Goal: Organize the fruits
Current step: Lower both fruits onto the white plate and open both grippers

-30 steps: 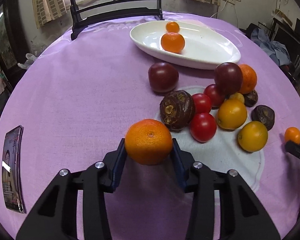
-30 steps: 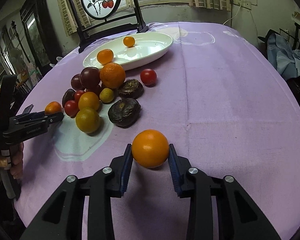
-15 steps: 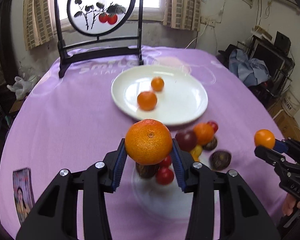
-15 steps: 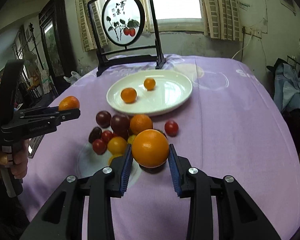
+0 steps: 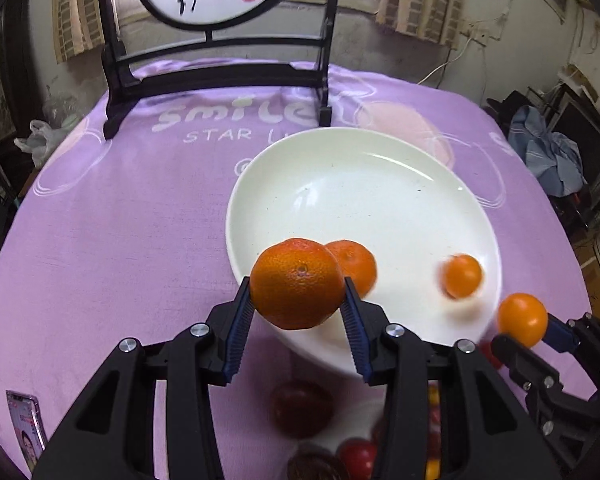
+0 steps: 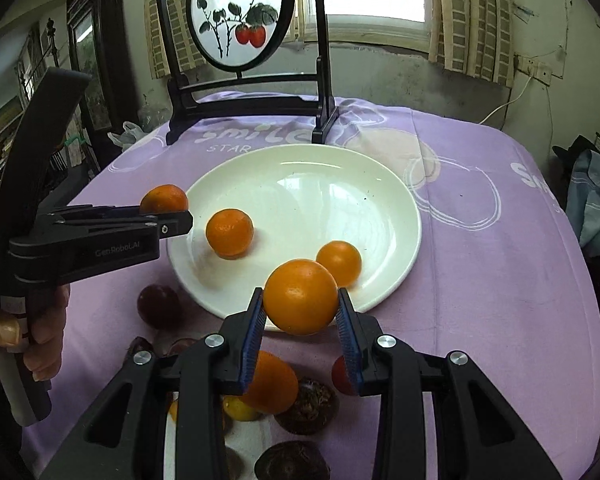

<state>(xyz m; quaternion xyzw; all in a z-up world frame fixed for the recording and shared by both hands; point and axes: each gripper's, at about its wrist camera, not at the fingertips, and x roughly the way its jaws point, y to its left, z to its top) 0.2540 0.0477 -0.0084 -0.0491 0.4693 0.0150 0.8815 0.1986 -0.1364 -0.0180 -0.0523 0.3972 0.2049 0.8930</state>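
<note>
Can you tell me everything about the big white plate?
The white plate is round, shallow and glossy, like glazed ceramic, with window light shining on it. It sits flat on the purple tablecloth, just in front of the dark wooden stand. Two small oranges rest inside. The tongs hold two more near its edge.

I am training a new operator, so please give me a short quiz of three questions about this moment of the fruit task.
1. True or false: the white plate has no fruit on it.
2. What does the left gripper hold?
A. a tomato
B. an orange
C. nothing
3. Fill in: the right gripper is shut on a smooth ____ fruit.

Key: 1 false, two small oranges lie on it; 2 B, the textured orange; 3 orange.
</note>
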